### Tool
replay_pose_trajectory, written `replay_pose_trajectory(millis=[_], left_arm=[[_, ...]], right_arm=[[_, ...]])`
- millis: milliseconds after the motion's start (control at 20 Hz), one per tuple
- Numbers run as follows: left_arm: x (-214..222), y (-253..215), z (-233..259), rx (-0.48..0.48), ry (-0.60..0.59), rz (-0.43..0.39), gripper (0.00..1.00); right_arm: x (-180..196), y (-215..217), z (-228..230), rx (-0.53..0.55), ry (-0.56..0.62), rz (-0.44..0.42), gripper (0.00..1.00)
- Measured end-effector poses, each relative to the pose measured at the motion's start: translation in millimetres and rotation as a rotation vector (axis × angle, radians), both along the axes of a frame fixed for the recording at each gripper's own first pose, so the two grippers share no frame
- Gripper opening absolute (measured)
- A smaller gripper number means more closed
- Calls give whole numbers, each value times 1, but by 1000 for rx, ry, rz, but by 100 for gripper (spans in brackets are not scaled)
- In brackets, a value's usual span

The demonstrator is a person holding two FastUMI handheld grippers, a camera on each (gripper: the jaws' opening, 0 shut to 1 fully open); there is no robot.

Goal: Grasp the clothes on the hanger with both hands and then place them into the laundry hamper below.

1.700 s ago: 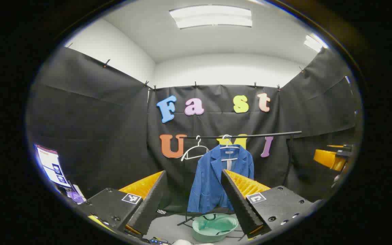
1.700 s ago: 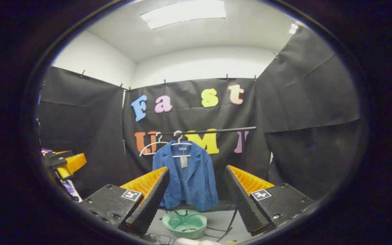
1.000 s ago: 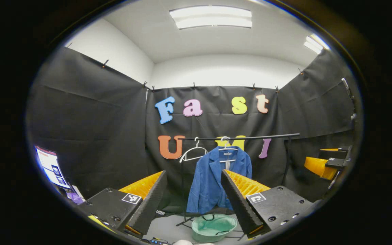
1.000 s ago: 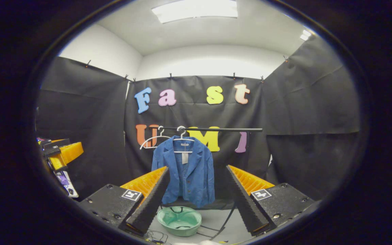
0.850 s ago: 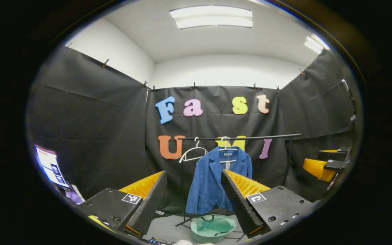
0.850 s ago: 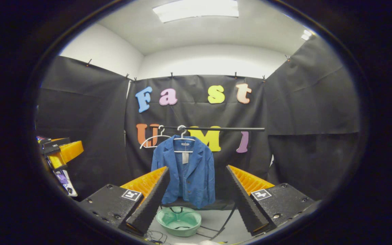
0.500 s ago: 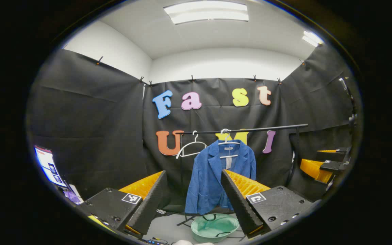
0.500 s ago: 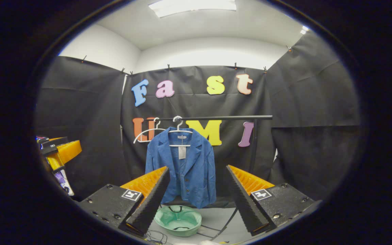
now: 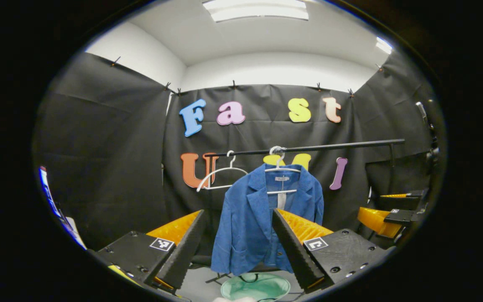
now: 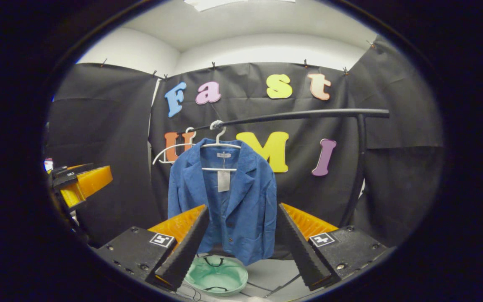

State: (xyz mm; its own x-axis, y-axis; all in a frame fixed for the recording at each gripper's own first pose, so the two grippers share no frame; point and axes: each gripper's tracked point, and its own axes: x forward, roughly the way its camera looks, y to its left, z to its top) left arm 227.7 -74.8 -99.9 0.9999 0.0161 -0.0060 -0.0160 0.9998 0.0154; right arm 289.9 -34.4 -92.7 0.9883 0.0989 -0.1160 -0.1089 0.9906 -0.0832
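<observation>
Both sets of tongs are spread wide and hold nothing: the left tongs [image 9: 238, 247] and the right tongs [image 10: 242, 243] are well short of the jacket [image 10: 224, 205]. Risk: if you pull down on one side only, the hanger [image 10: 220, 144] may tip or unhook from the rail [image 10: 300, 114] and fall with the garment — grip both shoulders evenly. The jacket is blue, open-fronted, with a paper tag at the collar. It hangs straight — directly above the green hamper [image 10: 216, 274] on the floor.
</observation>
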Motion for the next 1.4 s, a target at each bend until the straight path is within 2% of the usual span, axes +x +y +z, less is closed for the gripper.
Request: replay_pose_trajectory(millis=[200,400,600,700,800,850,900,950,1000,1100,1150,1300,1400], left_arm=[[59,-17,-23,57,-20,-5,100],[114,-31,-54,-21,37,-30,99],[163,-30,-70,-52,52,-7,100],[184,-27,-73,-37,49,6,100],[203,-27,-81,-23,56,16,100],[212,-27,-84,-21,59,19,96],[219,-27,-84,-19,54,27,100],[226,-28,-85,-15,54,29,96],[233,-28,-88,-9,58,32,100],[247,-29,-93,-4,64,33,100],[254,-30,-96,-4,69,32,96],[266,-33,-106,-14,90,32,100],[270,-36,-109,-12,100,36,92]], right_arm=[[69,-1,-23,14,15,20,100],[131,3,-35,42,18,27,100],[184,7,-48,77,50,39,100],[208,6,-53,75,55,37,100],[227,9,-54,77,56,42,100],[234,10,-56,80,55,43,100],[242,10,-57,80,58,40,100],[250,11,-59,80,63,35,100],[256,11,-59,83,63,33,100],[266,15,-62,84,72,33,100],[270,16,-63,82,70,33,100],[281,20,-66,74,77,27,100],[287,24,-66,88,78,28,100]])
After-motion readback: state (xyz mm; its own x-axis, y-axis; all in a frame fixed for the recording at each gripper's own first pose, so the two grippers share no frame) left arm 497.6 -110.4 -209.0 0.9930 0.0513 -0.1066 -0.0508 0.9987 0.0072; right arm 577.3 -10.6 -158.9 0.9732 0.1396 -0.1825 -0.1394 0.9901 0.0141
